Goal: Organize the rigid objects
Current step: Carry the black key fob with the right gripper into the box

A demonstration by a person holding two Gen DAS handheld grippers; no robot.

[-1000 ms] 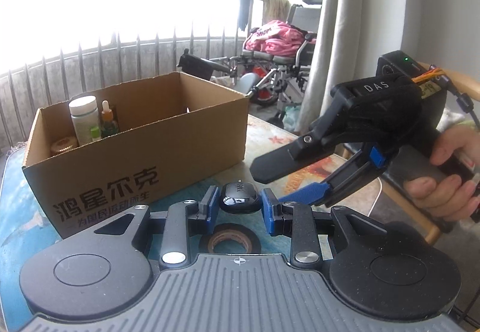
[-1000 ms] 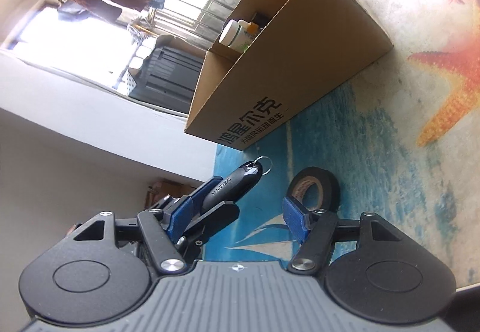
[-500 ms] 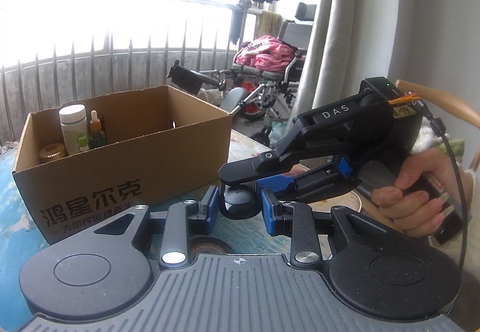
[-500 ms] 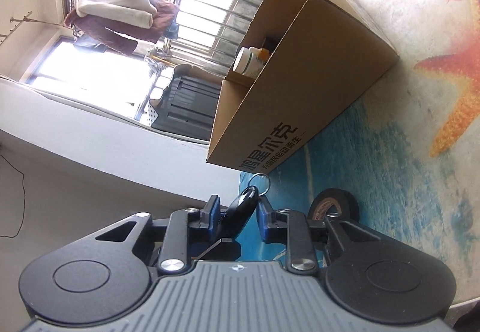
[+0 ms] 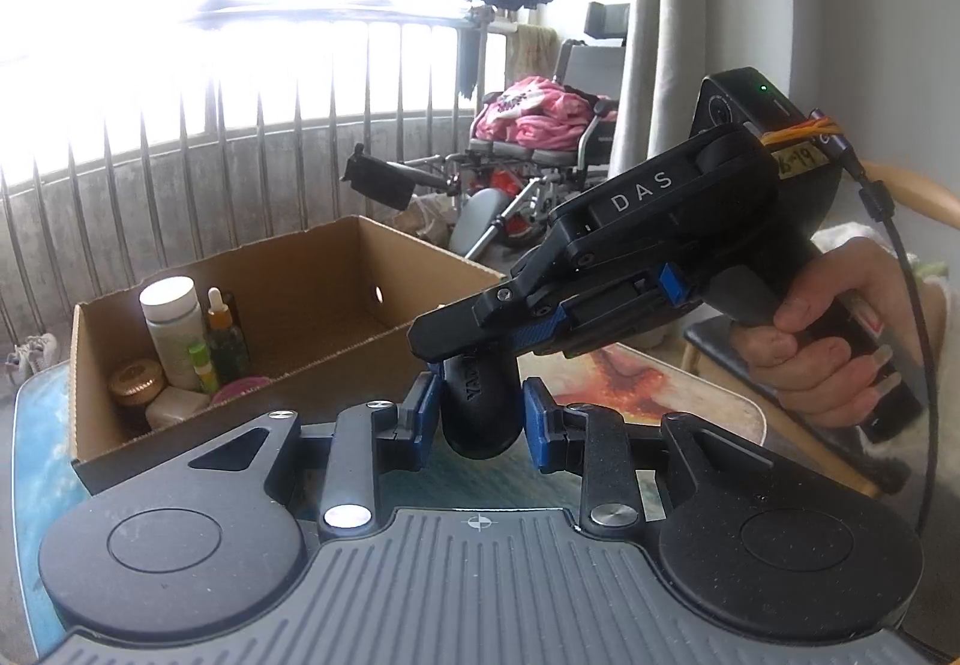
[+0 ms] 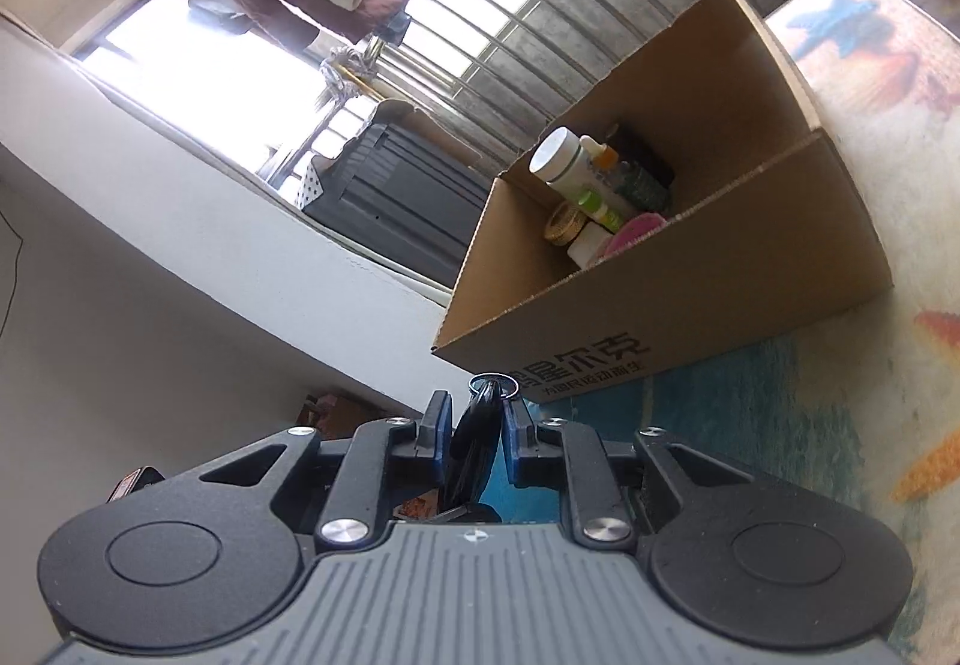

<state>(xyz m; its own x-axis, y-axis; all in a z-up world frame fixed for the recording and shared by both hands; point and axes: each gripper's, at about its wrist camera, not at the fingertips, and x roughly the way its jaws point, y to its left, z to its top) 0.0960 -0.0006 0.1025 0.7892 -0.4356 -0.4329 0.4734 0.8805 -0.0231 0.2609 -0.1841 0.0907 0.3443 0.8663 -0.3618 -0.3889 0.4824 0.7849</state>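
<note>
A black key fob (image 5: 482,406) with a metal ring (image 6: 493,383) hangs in the air in front of the open cardboard box (image 5: 336,269). My right gripper (image 6: 474,428) is shut on the fob; its fingers (image 5: 510,332) grip the fob's upper end in the left wrist view. My left gripper (image 5: 479,419) brackets the fob's lower end; its blue pads look slightly apart from it. The box (image 6: 708,269) also shows in the right wrist view.
The box holds a white bottle (image 5: 171,329), a dropper bottle (image 5: 223,329), a gold-lidded jar (image 5: 137,380) and small items at its left end. It stands on a table with an ocean-print cover (image 6: 840,425). A wheelchair (image 5: 540,143) and railing stand behind.
My right gripper closed on the fob that the left held. Both grippers rose, so the box interior shows more. The left pads now stand a little wider around the fob. The tape roll left view.
</note>
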